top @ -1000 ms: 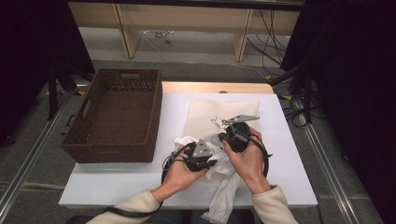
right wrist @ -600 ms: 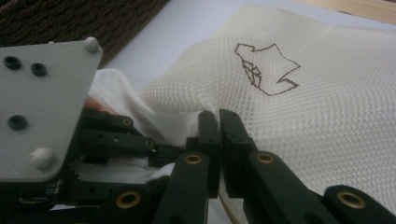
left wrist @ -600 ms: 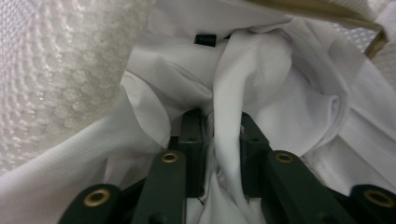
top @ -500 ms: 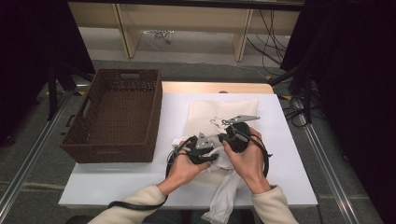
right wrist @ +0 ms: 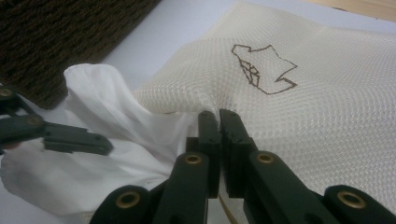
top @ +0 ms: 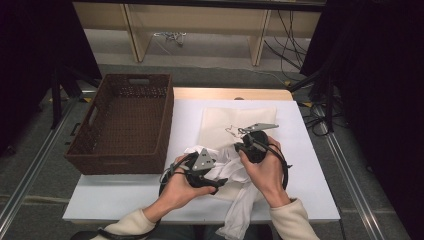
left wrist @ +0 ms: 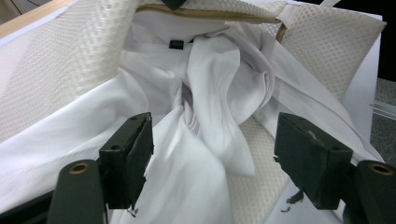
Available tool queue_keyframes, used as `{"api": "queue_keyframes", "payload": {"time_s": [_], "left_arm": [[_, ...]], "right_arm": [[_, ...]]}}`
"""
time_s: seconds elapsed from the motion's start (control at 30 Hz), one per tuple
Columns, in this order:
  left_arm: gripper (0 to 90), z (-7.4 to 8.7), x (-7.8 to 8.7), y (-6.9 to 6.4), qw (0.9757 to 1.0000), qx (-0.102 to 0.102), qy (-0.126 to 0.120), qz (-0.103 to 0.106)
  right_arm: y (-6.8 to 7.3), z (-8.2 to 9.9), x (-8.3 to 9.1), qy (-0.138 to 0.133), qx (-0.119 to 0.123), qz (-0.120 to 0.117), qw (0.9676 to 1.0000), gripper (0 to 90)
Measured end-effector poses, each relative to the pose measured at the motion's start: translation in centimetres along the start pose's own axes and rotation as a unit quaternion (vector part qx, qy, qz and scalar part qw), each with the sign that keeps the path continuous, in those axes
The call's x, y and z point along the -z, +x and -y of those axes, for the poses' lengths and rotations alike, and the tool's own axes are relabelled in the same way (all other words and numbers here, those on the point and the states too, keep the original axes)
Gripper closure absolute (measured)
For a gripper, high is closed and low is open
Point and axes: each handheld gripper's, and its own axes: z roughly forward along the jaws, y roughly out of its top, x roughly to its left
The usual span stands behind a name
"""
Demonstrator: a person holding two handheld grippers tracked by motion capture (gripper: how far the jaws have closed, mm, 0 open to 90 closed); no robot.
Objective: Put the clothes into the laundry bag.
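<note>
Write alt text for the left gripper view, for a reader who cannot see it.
The left gripper, jaws wide apart after just opening, hangs over a crumpled white garment that is partly tucked into a cream mesh bag. No pad presses the cloth. The bag lies on a white table.

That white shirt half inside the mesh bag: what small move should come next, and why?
Probably the left gripper, whose jaws have just been opening with nothing pinched, should close on the loose white shirt and push it deeper into the mesh laundry bag. The right gripper is shut on the bag's edge, and much of the shirt lies outside.
</note>
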Motion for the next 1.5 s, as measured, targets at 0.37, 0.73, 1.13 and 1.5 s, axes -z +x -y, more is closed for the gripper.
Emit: {"api": "queue_keyframes", "payload": {"time_s": [0.37,0.73,1.13,1.5], "left_arm": [[29.8,2.5,-1.1,1.6,0.9970,-0.029,0.071,-0.010],[75.8,3.2,-2.3,1.4,0.9972,-0.002,0.074,-0.013],[84.0,0.5,-1.5,-0.8,0.9980,0.045,0.012,0.044],[81.4,-0.2,-4.8,-0.2,0.9985,0.045,0.019,0.024]], "right_arm": [[-0.2,-0.1,0.1,0.000,0.009,-0.003,1.0000,89.2],[-0.2,-0.1,0.0,-0.001,0.018,0.002,0.9998,89.2],[0.2,0.0,0.1,0.002,0.000,0.005,1.0000,89.2],[1.0,0.0,-0.1,0.004,0.007,0.002,1.0000,89.2]]}}
